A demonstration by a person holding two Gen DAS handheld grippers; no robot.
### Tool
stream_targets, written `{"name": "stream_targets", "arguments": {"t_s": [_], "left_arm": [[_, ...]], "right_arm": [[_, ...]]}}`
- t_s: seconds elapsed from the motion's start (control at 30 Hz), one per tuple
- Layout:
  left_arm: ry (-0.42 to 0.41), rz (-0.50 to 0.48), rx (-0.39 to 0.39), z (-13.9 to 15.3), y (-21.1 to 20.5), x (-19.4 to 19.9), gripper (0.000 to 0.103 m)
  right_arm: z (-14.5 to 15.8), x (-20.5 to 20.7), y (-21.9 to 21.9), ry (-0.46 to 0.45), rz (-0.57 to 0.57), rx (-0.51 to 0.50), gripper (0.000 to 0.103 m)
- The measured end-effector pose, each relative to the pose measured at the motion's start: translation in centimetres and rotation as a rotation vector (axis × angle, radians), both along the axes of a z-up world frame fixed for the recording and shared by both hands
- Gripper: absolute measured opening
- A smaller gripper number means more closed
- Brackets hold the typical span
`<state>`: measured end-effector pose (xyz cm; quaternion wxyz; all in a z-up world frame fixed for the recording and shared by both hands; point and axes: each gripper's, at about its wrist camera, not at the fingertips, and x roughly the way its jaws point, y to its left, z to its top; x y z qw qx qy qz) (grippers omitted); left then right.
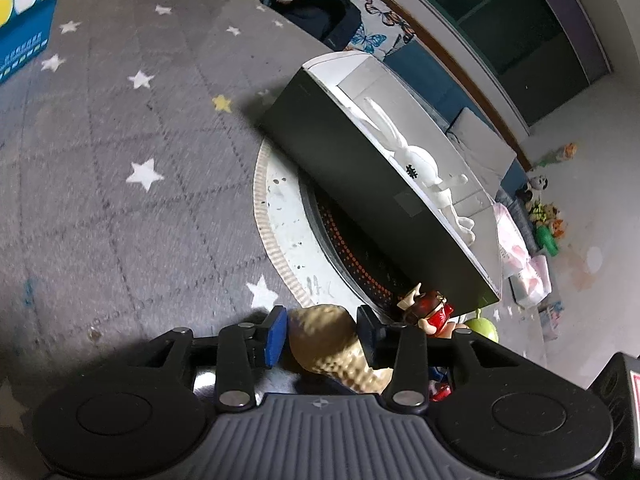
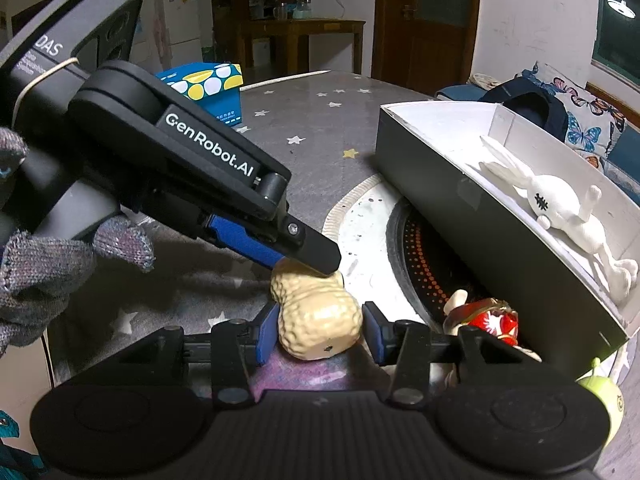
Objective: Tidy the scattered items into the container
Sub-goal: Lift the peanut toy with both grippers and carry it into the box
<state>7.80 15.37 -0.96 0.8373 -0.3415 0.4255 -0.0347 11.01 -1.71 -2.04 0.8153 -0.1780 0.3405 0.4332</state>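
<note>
Left wrist: left gripper (image 1: 322,334) pinching peanut toy (image 1: 340,348) at 6 o'clock; box (image 1: 360,184) with white rabbit (image 1: 416,160) sitting at 2 o'clock.

Right wrist: right gripper (image 2: 318,334) fingers also bracketing peanut, apparently touching both sides. Red figure (image 2: 490,320) lying at 4 o'clock.

Risk: both grippers pulling same toy, twisting it loose, dropping short of box.

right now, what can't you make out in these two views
- Red horned figure: lower part hidden behind the left tool in left wrist view.
- Green toy: half behind the right tool base, right wrist view.
- Peanut toy: underside hidden; grip firmness unclear.
- Box floor under the white rabbit: covered.
</note>
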Motion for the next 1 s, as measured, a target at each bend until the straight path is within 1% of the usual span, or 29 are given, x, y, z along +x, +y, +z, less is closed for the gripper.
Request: {"name": "stream_targets", "arguments": {"t_s": [0.3, 0.4, 0.57, 0.67, 0.8, 1.0], "left_arm": [[-0.007, -0.012, 0.0, 0.7, -0.2, -0.2, 0.041], [-0.026, -0.014, -0.012, 1.7, -0.3, -0.3, 0.041], [-0.09, -0.026, -0.013, 4.4, -1.1, 0.4, 0.041], [-0.132, -0.043, -0.007, 6.0, -2.0, 1.5, 0.041], [-0.167, -0.068, -0.008, 7.7, -3.5, 4.1, 0.041], [-0.204, -0.116, -0.002, 8.8, -5.9, 9.1, 0.04]], "right_arm": [[0.4, -0.2, -0.3, -0.004, -0.007, 0.011, 0.045], [1.3, -0.5, -0.7, -0.023, -0.009, 0.024, 0.045], [3.8, -0.3, -1.7, -0.084, -0.031, 0.053, 0.045], [5.4, 0.4, -2.6, -0.127, -0.059, 0.07, 0.045], [6.8, 2.0, -3.7, -0.167, -0.105, 0.08, 0.045], [8.1, 6.3, -5.6, -0.202, -0.179, 0.073, 0.045]]}}
